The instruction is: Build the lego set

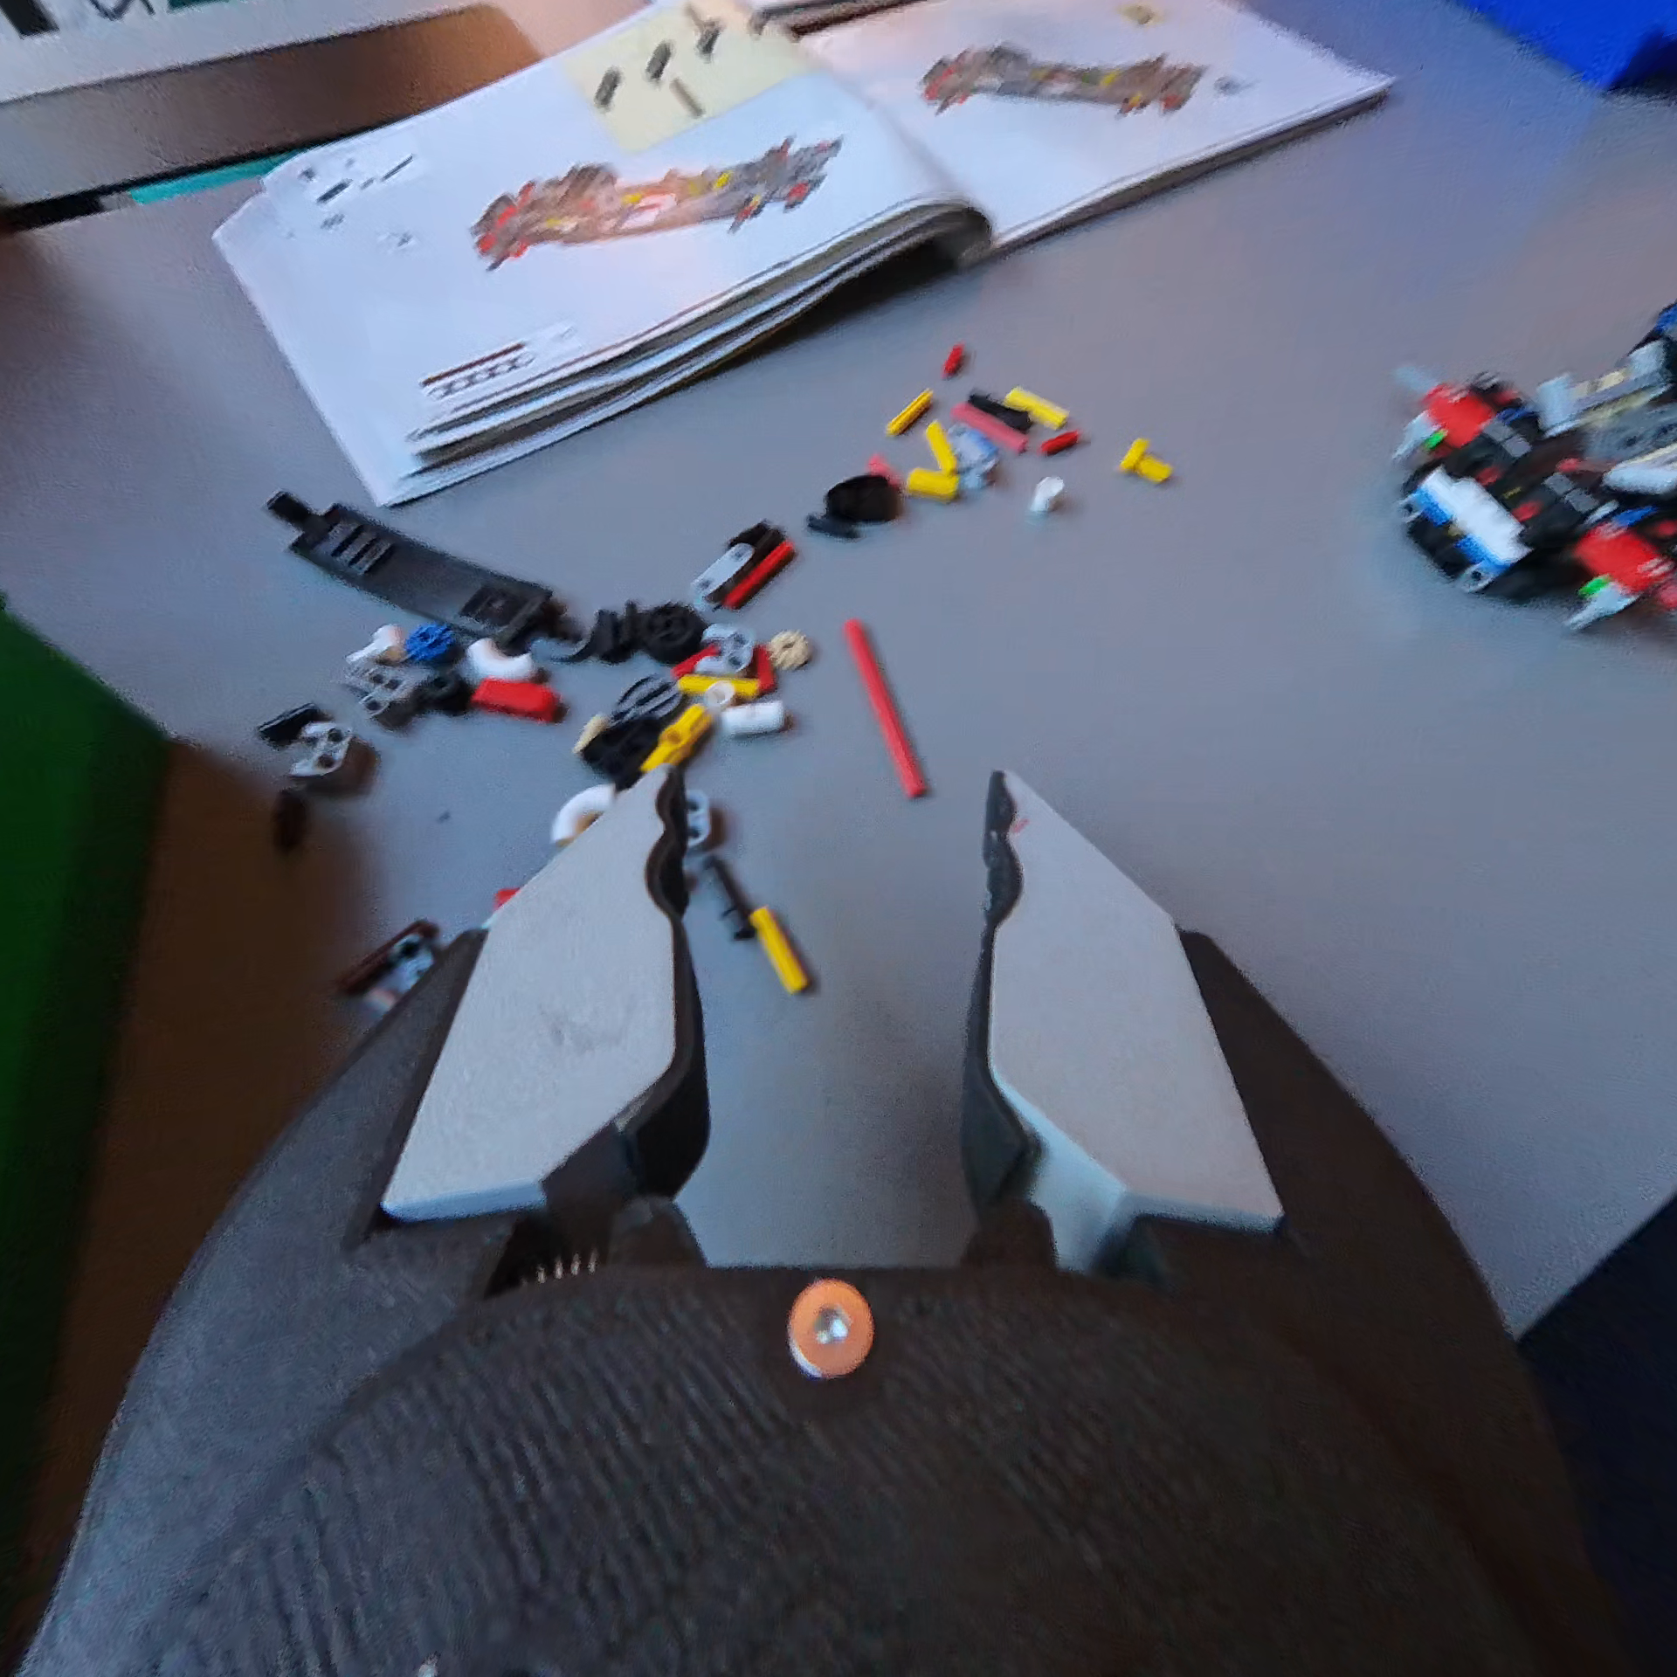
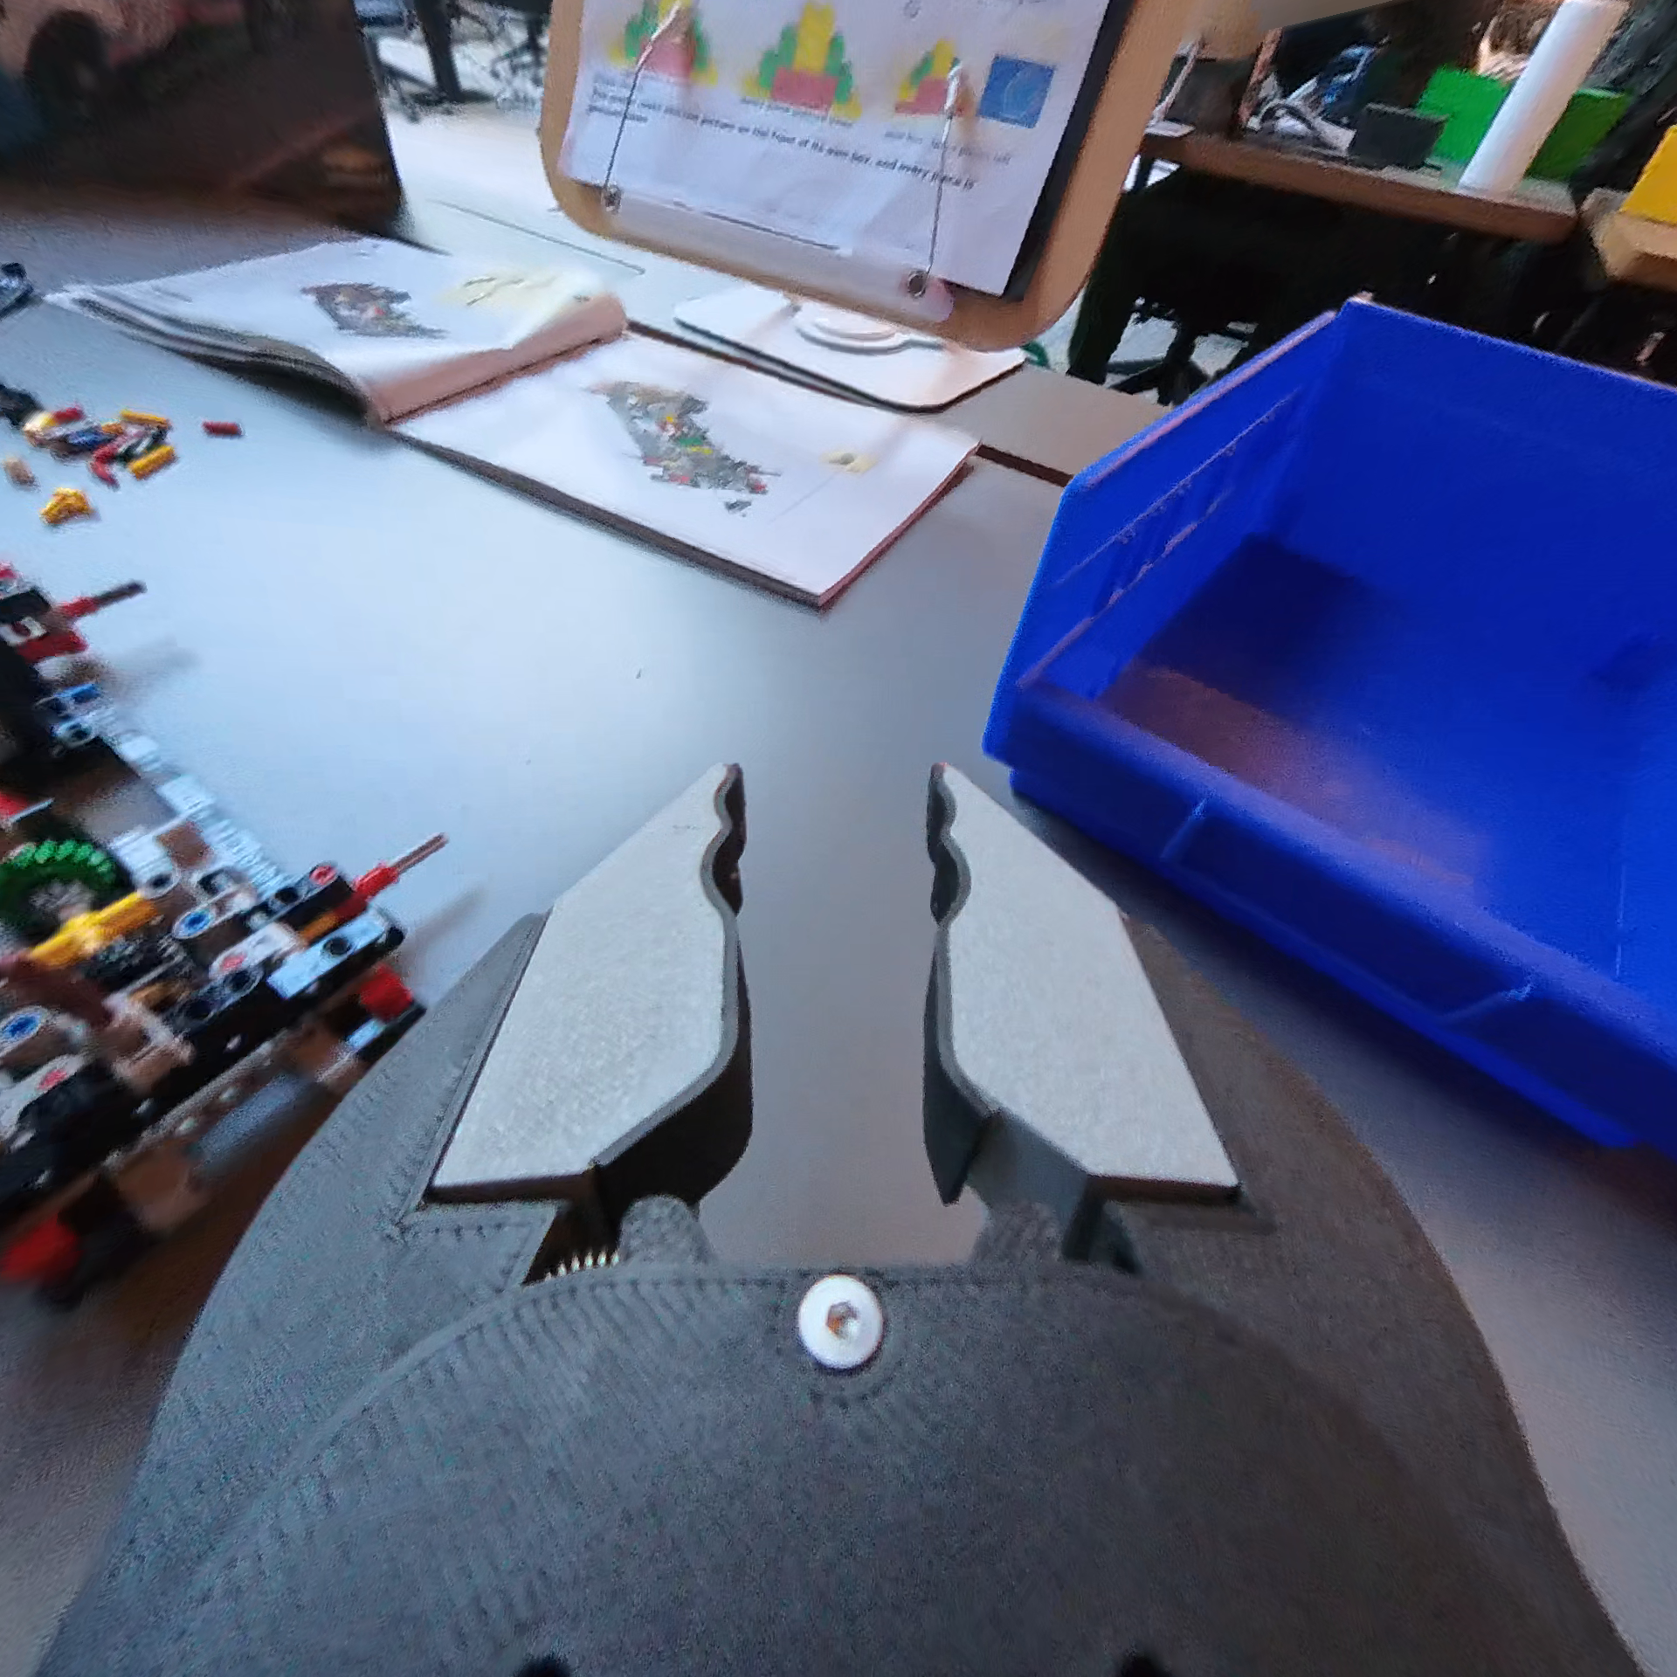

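My left gripper (image 1: pixel 830 799) is open and empty above the grey table (image 1: pixel 1180 726). A long red rod (image 1: pixel 883 708) lies just ahead of its fingertips. A yellow and black axle piece (image 1: pixel 767 935) lies on the table between the fingers. Loose small building parts (image 1: pixel 635 671) are scattered ahead to the left. My right gripper (image 2: pixel 835 799) is open and empty over bare grey table (image 2: pixel 544 653). A partly built model of black, red and white parts (image 2: pixel 163 953) sits to its left; it also shows in the left wrist view (image 1: pixel 1543 490). A blue bin (image 2: pixel 1361 708) stands to its right.
An open instruction booklet (image 1: pixel 690 227) lies at the back of the table, also in the right wrist view (image 2: pixel 635 426). A second cluster of yellow, red and black parts (image 1: pixel 989 436) lies beyond the rod. A stand holding a printed sheet (image 2: pixel 817 136) is behind the booklet. The long red rod (image 1: pixel 883 708) is about 6 centimeters from my left fingertips and 50 centimeters from my right.
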`<state>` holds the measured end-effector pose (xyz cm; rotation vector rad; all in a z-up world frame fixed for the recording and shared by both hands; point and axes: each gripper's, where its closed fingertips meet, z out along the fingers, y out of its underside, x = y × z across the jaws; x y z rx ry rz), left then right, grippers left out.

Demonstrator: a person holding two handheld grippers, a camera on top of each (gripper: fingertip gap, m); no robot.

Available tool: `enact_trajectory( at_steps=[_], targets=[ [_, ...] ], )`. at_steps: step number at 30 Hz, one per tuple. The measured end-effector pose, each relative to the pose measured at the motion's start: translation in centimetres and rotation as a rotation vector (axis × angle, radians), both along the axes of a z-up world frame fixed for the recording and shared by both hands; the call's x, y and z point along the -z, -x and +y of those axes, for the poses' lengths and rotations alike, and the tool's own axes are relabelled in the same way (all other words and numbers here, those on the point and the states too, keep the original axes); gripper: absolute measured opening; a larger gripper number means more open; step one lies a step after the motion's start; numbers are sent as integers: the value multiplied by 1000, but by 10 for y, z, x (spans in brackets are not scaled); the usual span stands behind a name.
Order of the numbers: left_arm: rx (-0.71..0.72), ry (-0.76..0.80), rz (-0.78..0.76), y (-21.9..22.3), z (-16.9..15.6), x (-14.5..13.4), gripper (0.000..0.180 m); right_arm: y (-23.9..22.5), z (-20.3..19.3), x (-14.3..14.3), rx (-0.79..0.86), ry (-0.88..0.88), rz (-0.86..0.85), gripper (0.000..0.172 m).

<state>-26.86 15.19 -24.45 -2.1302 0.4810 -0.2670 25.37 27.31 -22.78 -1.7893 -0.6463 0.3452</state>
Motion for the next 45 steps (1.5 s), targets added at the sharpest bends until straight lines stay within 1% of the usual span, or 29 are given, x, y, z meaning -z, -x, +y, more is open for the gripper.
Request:
enact_trajectory(
  at_steps=[2,4,5,6,7,8,11,14,17,20,22,25,30,35,42,45],
  targets=[
    [31,23,54,11,-1,6,48,1,12,1,32,-5,-13,33],
    [77,21,117,15,6,6,37,5,19,2,48,-7,-31,31],
    [115,29,167,16,9,6,21,7,21,4,51,-7,-50,29],
    [111,23,233,24,16,4,13,8,22,7,54,-7,-78,28],
    [113,13,275,31,21,2,9,9,22,9,58,-10,-108,26],
    [127,15,282,34,23,0,5,10,23,10,63,-16,-133,25],
    [115,37,232,43,26,5,9,13,22,13,61,-27,-179,16],
    [59,37,217,53,29,14,9,13,25,20,68,13,-196,17],
    [23,53,205,61,26,19,12,15,26,20,59,12,-196,16],
    [-54,59,232,82,19,15,15,16,25,19,58,1,-205,15],
    [-123,51,203,94,13,11,17,16,26,19,61,2,-204,15],
    [-198,74,139,104,1,14,24,14,26,18,64,9,-186,15],
    [-225,93,131,112,-13,17,25,13,26,14,67,-4,-157,14],
    [-224,107,132,111,-23,18,25,13,25,15,69,-10,-169,13],
    [-260,124,137,122,-37,20,25,13,26,14,71,-10,-162,12],
    [-242,135,144,122,-39,23,27,13,25,15,71,-10,-168,12]
  ],
)
